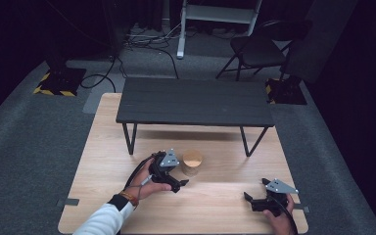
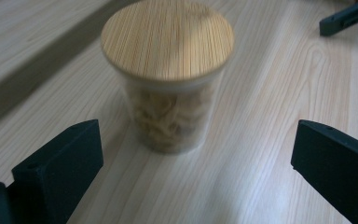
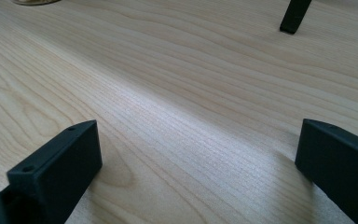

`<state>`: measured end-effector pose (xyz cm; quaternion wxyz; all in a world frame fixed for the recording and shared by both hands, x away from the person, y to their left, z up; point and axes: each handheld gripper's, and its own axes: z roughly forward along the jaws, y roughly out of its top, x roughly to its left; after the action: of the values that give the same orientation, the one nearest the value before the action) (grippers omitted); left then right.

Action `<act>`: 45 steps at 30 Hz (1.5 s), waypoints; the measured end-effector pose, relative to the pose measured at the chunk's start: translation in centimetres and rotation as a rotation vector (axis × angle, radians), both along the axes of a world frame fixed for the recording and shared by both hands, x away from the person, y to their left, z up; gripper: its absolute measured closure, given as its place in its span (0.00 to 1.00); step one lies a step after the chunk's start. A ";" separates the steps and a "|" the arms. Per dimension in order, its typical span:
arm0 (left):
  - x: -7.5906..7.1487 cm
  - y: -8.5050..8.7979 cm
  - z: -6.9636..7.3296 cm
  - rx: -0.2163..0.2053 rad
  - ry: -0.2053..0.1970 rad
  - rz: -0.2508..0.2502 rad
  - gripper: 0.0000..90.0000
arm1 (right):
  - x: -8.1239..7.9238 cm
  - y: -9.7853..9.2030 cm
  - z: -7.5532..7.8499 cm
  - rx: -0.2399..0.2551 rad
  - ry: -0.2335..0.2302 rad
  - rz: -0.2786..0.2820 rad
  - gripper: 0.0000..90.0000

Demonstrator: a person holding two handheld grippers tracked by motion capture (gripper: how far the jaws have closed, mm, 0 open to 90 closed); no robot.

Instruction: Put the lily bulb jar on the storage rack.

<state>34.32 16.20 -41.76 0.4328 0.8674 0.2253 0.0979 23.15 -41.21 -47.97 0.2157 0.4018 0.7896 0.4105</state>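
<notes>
A small clear jar (image 1: 192, 163) with a round bamboo lid stands on the light wooden table (image 1: 103, 147), near its middle. In the left gripper view the jar (image 2: 170, 84) holds pale, noodle-like pieces and sits just ahead of the two black jaws, which stand wide apart with nothing between them. My left gripper (image 1: 178, 185) is open, just left of and below the jar in the high view. My right gripper (image 1: 254, 198) rests near the table's front right corner, open over bare wood (image 3: 191, 121).
A low black bench (image 1: 194, 102) on thin metal legs stands across the far half of the table; one leg foot (image 3: 295, 16) shows in the right gripper view. Beyond the table lie grey carpet, cables and a black folding chair (image 1: 257, 49).
</notes>
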 end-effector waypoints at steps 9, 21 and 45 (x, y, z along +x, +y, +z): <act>1.7 -1.0 -0.8 -0.032 0.025 0.005 0.02 | 0.0 0.0 0.0 0.000 0.000 0.003 0.00; 3.3 -2.5 -1.0 -0.078 0.001 0.001 0.14 | 0.1 -0.1 0.0 0.000 0.001 0.006 0.00; 1.4 -1.8 1.8 -0.060 -0.026 0.034 0.27 | 0.1 -0.3 0.0 0.001 0.000 0.016 0.00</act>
<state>35.69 14.39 -39.94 0.4598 0.8486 0.2374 0.1096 23.24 -41.48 -47.98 0.2123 0.3954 0.7927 0.4125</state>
